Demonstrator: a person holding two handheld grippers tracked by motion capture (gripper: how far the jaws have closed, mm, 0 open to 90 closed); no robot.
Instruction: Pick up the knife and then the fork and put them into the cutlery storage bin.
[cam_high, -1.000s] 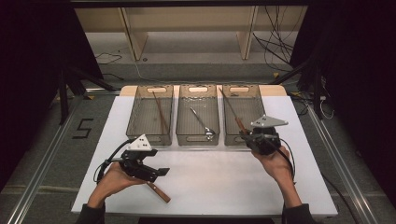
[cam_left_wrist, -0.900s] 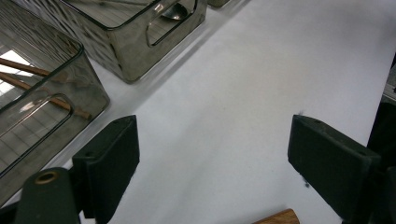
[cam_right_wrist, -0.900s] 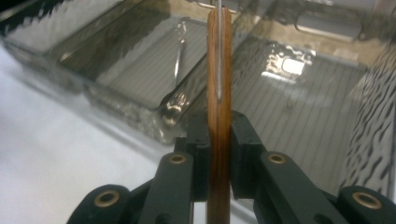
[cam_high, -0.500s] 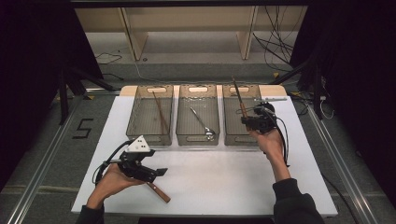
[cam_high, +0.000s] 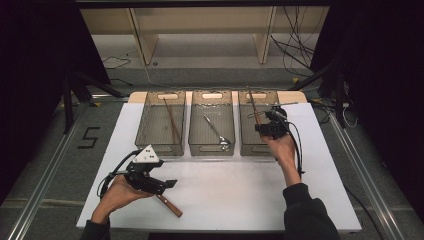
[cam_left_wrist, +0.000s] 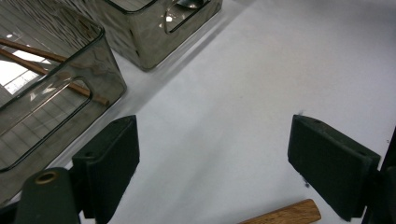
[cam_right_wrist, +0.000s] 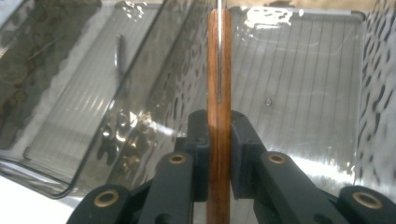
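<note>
My right gripper (cam_high: 264, 128) hovers over the right bin (cam_high: 248, 148), shut on a wooden-handled utensil (cam_high: 252, 106) whose thin end points up and away. In the right gripper view the wooden handle (cam_right_wrist: 218, 70) stands upright, squeezed between both pads (cam_right_wrist: 243, 140), with a metal strip set into it. My left gripper (cam_high: 168, 184) rests open at the table's front left. Its pads (cam_left_wrist: 110, 163) stand wide apart over bare white table. Just beside it lies a second wooden-handled utensil (cam_high: 169, 205), whose rounded end (cam_left_wrist: 286, 215) shows near the right pad.
Three clear grey bins stand in a row at the back of the white table (cam_high: 235, 195). The left bin (cam_high: 150, 145) holds brown chopsticks (cam_high: 172, 122); the middle bin (cam_high: 212, 149) holds a metal spoon (cam_high: 217, 132). Cables lie on the floor beyond the table.
My right gripper has carried the wooden-handled utensil away from the person, from the right bin's near edge to over the bin. The left gripper has not moved.
</note>
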